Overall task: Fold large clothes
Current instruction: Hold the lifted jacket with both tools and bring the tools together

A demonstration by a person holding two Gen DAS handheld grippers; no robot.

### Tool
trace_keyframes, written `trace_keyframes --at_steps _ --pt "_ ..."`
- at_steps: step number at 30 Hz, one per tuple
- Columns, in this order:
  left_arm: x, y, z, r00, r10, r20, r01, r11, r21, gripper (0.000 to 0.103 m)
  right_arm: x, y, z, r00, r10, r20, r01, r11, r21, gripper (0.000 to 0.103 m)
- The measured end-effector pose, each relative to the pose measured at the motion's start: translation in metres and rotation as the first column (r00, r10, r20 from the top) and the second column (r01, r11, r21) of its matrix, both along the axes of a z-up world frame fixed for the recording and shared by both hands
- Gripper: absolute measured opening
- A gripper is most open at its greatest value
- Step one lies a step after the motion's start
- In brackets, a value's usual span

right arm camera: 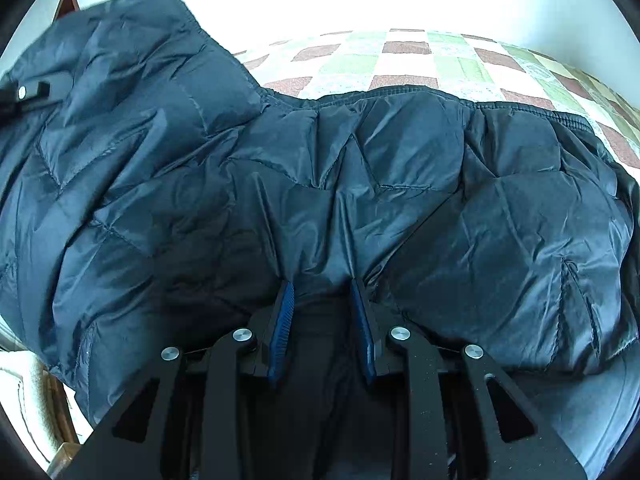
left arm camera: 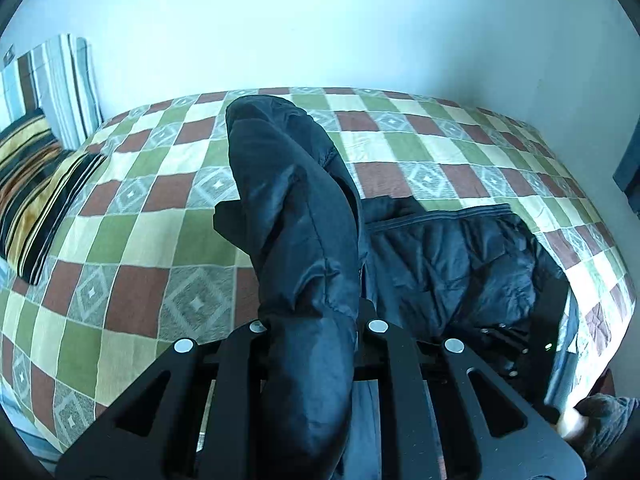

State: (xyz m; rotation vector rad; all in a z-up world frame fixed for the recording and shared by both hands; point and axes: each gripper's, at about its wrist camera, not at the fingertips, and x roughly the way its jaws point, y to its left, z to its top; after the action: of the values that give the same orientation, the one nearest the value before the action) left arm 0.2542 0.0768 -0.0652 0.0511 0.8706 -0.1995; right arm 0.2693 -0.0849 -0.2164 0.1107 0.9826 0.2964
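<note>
Left tool (left arm camera: 314, 320) gripping jacket sleeve (left arm camera: 288, 200), right tool (right arm camera: 322, 292) pinching jacket (right arm camera: 480, 200), bed (left arm camera: 140, 240)

We see a checked bedspread (left arm camera: 140, 240) beneath the tongs, striped pillows (left arm camera: 36, 184) far left, pale wall (left arm camera: 320, 32) beyond.

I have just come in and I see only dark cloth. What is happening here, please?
A person is folding a dark padded jacket on a bed with a checked cover, using two hand-held grippers. The left gripper is shut on a sleeve and holds it up above the bed. The right gripper has a bunch of the jacket's body between its blue pads.
</note>
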Motion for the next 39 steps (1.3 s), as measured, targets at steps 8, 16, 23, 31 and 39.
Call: trace_keyframes --at_steps 8,16,23,31,39 --pt "-0.004 -0.059 0.016 0.996 -0.078 0.033 0.076 0.996 0.051 0.015 -0.007 -0.016 0.01 1.0 -0.002 0.018 0.002 0.999 0.04 0.029" --pt "-0.009 -0.125 0.014 0.987 -0.157 0.045 0.15 0.981 0.125 0.015 -0.038 -0.065 0.044 0.993 -0.069 0.096 0.067 0.997 0.028 0.032" --pt "-0.018 -0.185 -0.005 0.975 -0.22 0.038 0.209 0.959 0.194 0.015 -0.056 -0.132 0.054 0.982 -0.173 0.071 0.169 0.983 0.065 0.032" --pt "-0.028 -0.24 -0.041 0.965 -0.261 0.001 0.254 0.94 0.227 0.015 -0.08 -0.19 0.059 0.951 -0.301 0.062 0.297 0.952 0.078 0.032" --pt "-0.036 -0.273 -0.08 0.967 -0.255 0.005 0.247 0.942 0.229 0.015 -0.091 -0.227 0.056 0.926 -0.375 0.037 0.37 0.924 0.1 0.032"
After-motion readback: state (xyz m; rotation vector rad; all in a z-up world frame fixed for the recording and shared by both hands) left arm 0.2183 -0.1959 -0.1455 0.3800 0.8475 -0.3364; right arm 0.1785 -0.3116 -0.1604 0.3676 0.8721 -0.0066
